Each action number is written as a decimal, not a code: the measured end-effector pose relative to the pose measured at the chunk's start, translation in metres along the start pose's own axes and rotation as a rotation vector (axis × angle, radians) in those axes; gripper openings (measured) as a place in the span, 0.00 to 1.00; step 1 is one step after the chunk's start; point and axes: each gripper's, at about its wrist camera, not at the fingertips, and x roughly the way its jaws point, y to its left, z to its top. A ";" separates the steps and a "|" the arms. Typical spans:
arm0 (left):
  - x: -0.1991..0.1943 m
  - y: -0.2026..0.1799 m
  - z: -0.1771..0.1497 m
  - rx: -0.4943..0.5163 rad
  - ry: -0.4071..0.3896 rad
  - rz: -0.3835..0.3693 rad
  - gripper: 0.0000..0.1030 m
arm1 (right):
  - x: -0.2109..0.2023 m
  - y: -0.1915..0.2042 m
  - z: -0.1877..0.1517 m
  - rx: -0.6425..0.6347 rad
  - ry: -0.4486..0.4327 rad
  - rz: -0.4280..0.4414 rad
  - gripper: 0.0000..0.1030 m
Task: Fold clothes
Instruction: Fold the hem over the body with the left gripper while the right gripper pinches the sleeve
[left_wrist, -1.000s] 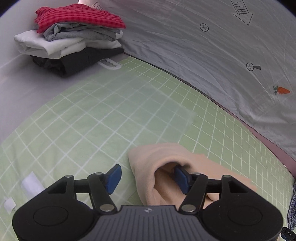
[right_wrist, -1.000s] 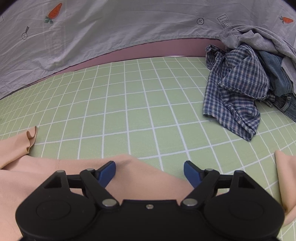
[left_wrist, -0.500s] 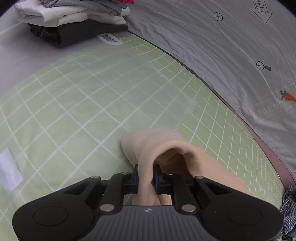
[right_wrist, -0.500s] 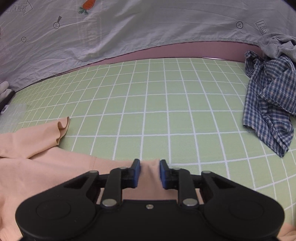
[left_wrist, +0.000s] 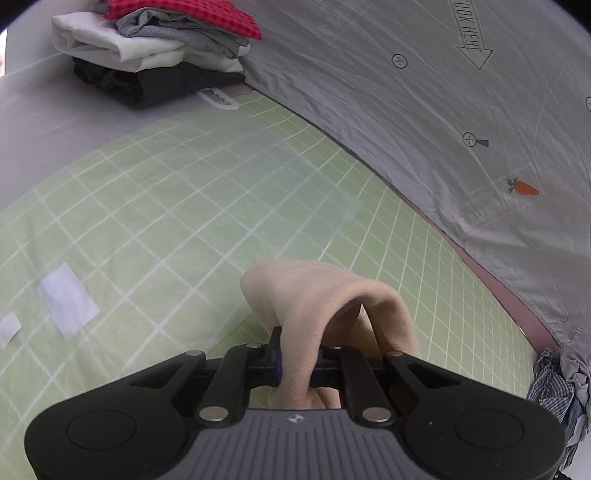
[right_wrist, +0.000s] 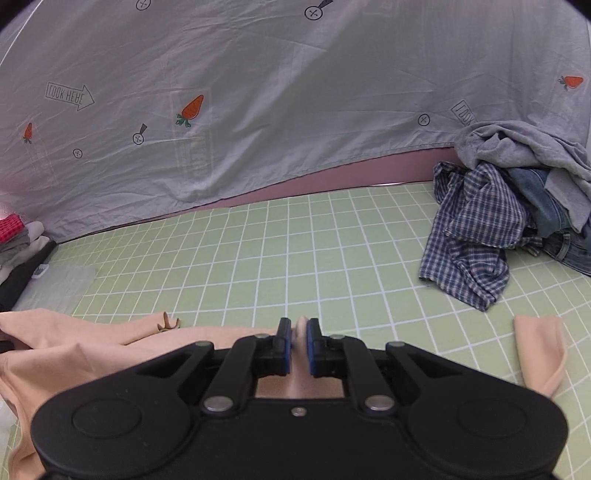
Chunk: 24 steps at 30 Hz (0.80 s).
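Observation:
A peach garment (left_wrist: 332, 291) lies on the green checked mat (left_wrist: 166, 206). My left gripper (left_wrist: 295, 343) is shut on a raised fold of it, and the cloth arches over the right finger. In the right wrist view the same peach garment (right_wrist: 74, 350) spreads to the lower left, with one sleeve (right_wrist: 539, 350) at the right. My right gripper (right_wrist: 299, 328) has its jaws closing on a thin pinch of the peach cloth, which shows between the blue pads.
A stack of folded clothes (left_wrist: 155, 48) with a red checked top sits at the far left corner. Unfolded clothes (right_wrist: 498, 206), plaid, denim and grey, are heaped at the far right. A grey carrot-print sheet (right_wrist: 258, 110) hangs behind. White tape pieces (left_wrist: 66, 299) lie on the mat.
Both grippers went from open to shut on the peach garment. The left one now holds a fold lifted off the mat. The right one has risen with its pinch of cloth.

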 end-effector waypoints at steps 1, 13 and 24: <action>0.000 0.009 -0.009 -0.006 0.022 0.030 0.11 | -0.005 -0.001 -0.007 0.006 0.014 0.004 0.08; -0.009 0.021 -0.052 0.084 0.095 0.192 0.28 | -0.012 0.002 -0.090 -0.002 0.218 -0.011 0.10; -0.029 -0.014 -0.030 0.329 -0.031 0.254 0.67 | -0.018 0.004 -0.045 -0.019 0.102 -0.031 0.44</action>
